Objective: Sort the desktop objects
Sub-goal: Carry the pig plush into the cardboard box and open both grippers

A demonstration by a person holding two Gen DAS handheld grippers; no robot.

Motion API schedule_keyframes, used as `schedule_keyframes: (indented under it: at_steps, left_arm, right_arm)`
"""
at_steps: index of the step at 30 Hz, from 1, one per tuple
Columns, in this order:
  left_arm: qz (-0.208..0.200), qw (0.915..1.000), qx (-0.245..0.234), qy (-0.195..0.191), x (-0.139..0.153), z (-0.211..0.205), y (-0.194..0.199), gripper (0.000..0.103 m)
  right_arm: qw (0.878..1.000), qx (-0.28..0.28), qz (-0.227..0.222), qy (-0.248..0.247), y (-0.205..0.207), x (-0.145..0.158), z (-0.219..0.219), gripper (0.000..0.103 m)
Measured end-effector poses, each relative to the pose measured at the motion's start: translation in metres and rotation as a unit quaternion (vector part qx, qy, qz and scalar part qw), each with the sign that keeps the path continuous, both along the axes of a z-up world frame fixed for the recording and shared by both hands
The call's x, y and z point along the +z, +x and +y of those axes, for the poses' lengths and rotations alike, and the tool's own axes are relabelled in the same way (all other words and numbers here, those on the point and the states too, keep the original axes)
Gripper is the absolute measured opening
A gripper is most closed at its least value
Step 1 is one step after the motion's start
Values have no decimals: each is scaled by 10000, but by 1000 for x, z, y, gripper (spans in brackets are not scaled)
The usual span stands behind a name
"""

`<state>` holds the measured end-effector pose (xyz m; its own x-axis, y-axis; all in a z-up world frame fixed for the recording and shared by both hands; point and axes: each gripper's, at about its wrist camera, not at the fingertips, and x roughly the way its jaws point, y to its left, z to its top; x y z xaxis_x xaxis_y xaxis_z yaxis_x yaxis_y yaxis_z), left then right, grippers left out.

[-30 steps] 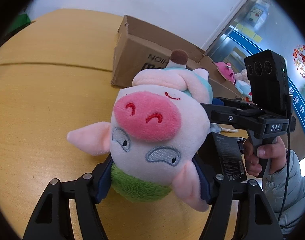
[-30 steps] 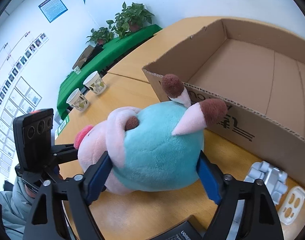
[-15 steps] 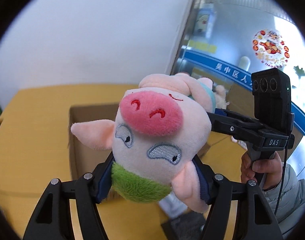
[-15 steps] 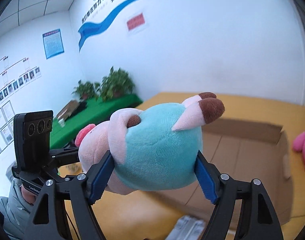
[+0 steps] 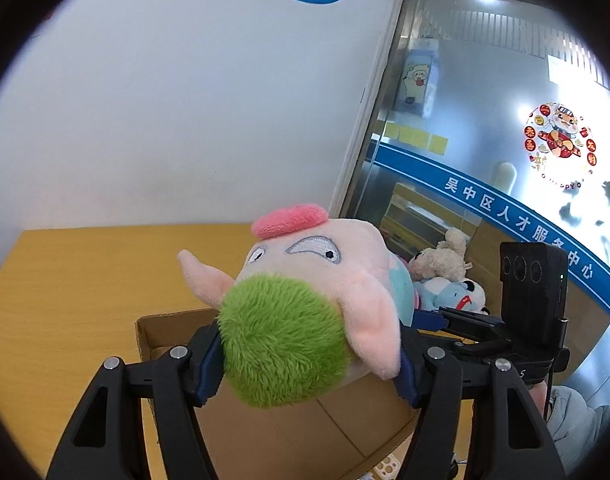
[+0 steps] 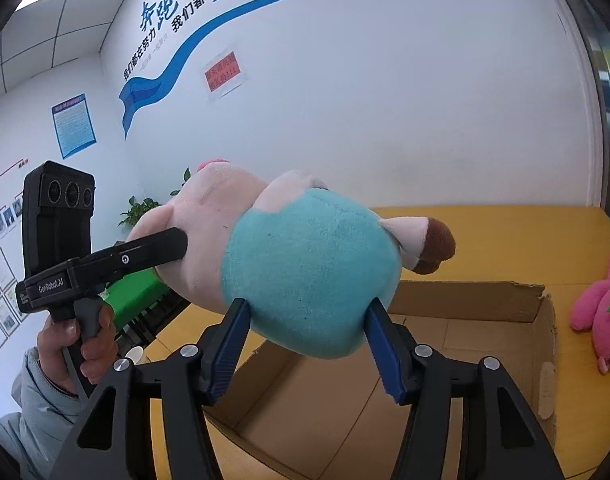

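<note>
A plush pig (image 5: 305, 280) with a pink head, green hair tuft and teal body (image 6: 309, 268) is held in the air by both grippers. My left gripper (image 5: 305, 356) is shut on its head. My right gripper (image 6: 305, 344) is shut on its teal body. The pig hangs above an open, empty cardboard box (image 5: 289, 436), which also shows in the right wrist view (image 6: 465, 340). Each gripper shows in the other's view, the right one (image 5: 465, 322) and the left one (image 6: 145, 252).
The box stands on a yellow wooden table (image 5: 65, 280). A pile of plush toys (image 5: 449, 276) lies beyond the box in the left wrist view. A pink plush toy (image 6: 601, 304) lies right of the box. A white wall stands behind.
Both grippers have lifted the pig up from the table and over the open box. The pig has tilted, so its green tuft faces the left camera.
</note>
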<state>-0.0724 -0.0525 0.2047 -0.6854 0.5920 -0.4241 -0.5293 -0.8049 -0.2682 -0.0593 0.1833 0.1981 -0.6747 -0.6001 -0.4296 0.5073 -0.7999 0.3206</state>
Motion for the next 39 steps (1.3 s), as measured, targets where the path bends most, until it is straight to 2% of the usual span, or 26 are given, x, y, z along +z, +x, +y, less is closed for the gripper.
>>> schedule_keyframes:
  at_steps: [8, 12, 16, 19, 21, 24, 25, 26, 28, 31, 36, 39]
  left_arm:
    - [-595, 9982, 102, -23, -57, -10, -74, 67]
    - [-1014, 9946, 181, -100, -93, -8, -116, 67]
    - [-1620, 9859, 374, -160, -138, -7, -153, 67]
    - [-2138, 9750, 529, -281, -174, -11, -169, 67]
    - [-2382, 9684, 596, -434, -192, -9, -175, 68]
    - [-2433, 9667, 753, -238, -190, -21, -176, 72]
    - [-2395, 9658, 917, -371, -187, -25, -175, 72]
    - [-2338, 9649, 1073, -534, -185, -28, -174, 72]
    - [-2224, 9632, 1307, -748, -182, -38, -171, 69]
    - [-2234, 9649, 1229, -623, -180, -47, -166, 69]
    - [-2072, 9666, 1233, -865, -175, -42, -154, 69]
    - [-1701, 9722, 1321, -924, -157, -37, -134, 69]
  right_arm:
    - [9979, 9, -606, 221, -88, -47, -22, 58]
    - [9938, 11, -1050, 352, -135, -81, -25, 58]
    - [9864, 59, -1551, 541, -177, -128, -39, 58]
    - [9783, 65, -1938, 725, -200, -164, -52, 58]
    - [9770, 112, -2041, 613, -209, -179, -55, 57]
    - [9790, -10, -1974, 506, -208, -183, -62, 67]
    - [9796, 61, -1952, 477, -207, -182, -66, 75]
    - [9797, 124, -1936, 500, -204, -182, -70, 76]
    - [9788, 166, -1945, 622, -198, -181, -75, 76]
    - [9791, 62, -1954, 570, -194, -183, -67, 77]
    - [9747, -75, -2192, 429, -186, -191, -52, 77]
    - [9785, -38, -1991, 539, -166, -178, -45, 78]
